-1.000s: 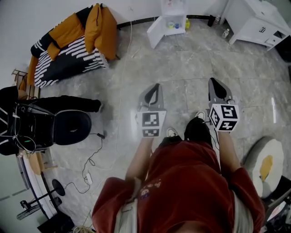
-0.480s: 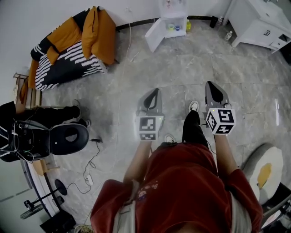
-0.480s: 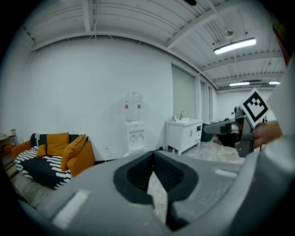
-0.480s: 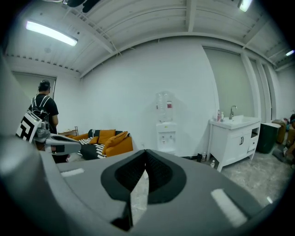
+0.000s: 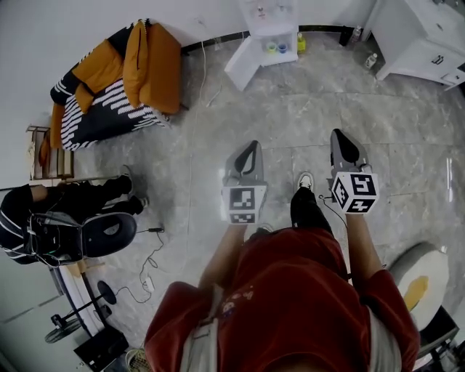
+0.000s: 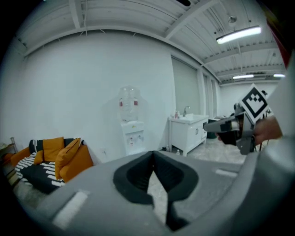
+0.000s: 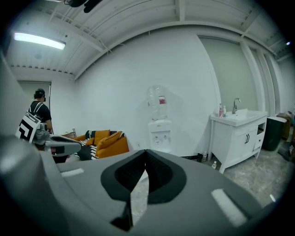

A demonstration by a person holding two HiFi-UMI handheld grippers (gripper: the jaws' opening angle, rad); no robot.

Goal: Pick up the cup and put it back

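Note:
A white water dispenser (image 5: 267,16) stands against the far wall, its lower door (image 5: 242,67) swung open. Small coloured cups (image 5: 276,48) sit in that lower compartment; they are too small to tell apart. Both grippers are held side by side in front of the person, pointing toward the dispenser and far from it. My left gripper (image 5: 252,144) is shut and empty. My right gripper (image 5: 338,134) is shut and empty too. The left gripper view shows the dispenser (image 6: 131,129) ahead past the closed tips (image 6: 153,153). The right gripper view shows the same dispenser (image 7: 159,124) beyond its closed tips (image 7: 145,151).
An orange and striped sofa (image 5: 109,80) is at the left wall. A white sink cabinet (image 5: 421,36) stands at the right with bottles by its foot. A seated person on a black chair (image 5: 73,221) is at the left, with cables (image 5: 145,261) on the floor. A round white stool (image 5: 414,283) is at the lower right.
The person has walked forward across the floor: the dispenser, sofa and cabinet have come nearer. Both grippers stay shut, side by side, in the same pose.

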